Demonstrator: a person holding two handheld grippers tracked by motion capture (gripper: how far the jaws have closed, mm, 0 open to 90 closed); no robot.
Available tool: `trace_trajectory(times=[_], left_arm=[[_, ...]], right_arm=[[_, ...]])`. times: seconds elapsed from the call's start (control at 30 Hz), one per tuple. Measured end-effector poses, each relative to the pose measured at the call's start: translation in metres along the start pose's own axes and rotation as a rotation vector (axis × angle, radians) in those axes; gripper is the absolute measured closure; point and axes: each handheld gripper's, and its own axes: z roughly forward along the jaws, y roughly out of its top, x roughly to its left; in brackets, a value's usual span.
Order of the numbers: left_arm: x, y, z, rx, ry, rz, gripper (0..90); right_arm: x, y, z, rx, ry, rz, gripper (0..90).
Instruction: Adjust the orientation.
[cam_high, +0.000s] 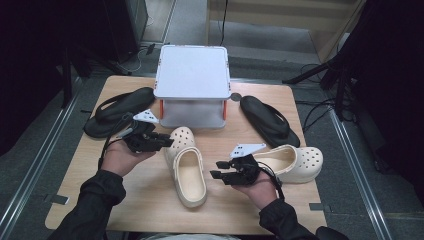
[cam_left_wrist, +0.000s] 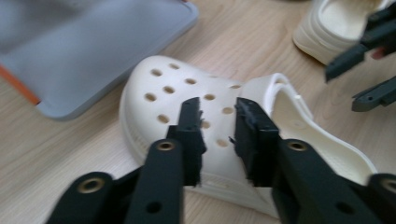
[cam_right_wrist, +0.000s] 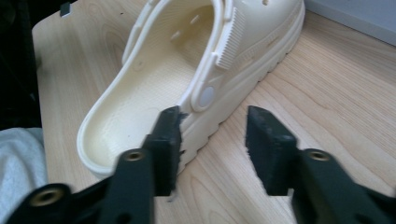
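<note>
While both gape, the clog (cam_high: 187, 167) lies between the left claw (cam_high: 168, 140) and the right claw (cam_high: 216, 174).

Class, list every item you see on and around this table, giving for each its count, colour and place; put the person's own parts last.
Clogs: 2, cream; one at the table's middle, toe toward the box; one at the right, lying crosswise.
Flip-flops: 2, black; one left of the box, one right of it.
Storage box: 1, grey lid, orange latches, far middle of the table.
Table: 1, light wood.
Left gripper: 1, black, jaws open over the middle clog's toe.
Right gripper: 1, black, jaws open beside the middle clog's heel.
Sleeves: 2, black, near edge.
</note>
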Motion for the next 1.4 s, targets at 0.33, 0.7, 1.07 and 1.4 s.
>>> trace_trajectory(times=[0.33,0.7,1.07,1.4], left_arm=[[0.008,-0.026,0.013,0.038,-0.007,-0.050,88.0],[0.003,-0.035,0.037,0.122,-0.027,-0.066,87.9],[0.008,-0.034,0.038,0.106,-0.016,-0.083,85.6],[0.011,-0.033,0.039,0.099,0.002,-0.098,86.3]], right_arm=[[0.005,0.002,0.009,0.036,0.050,0.003,90.0],[0.013,0.004,0.028,0.085,0.062,-0.035,90.0],[0.019,0.006,0.034,0.080,0.072,-0.030,89.8],[0.027,0.008,0.041,0.075,0.076,-0.038,88.9]])
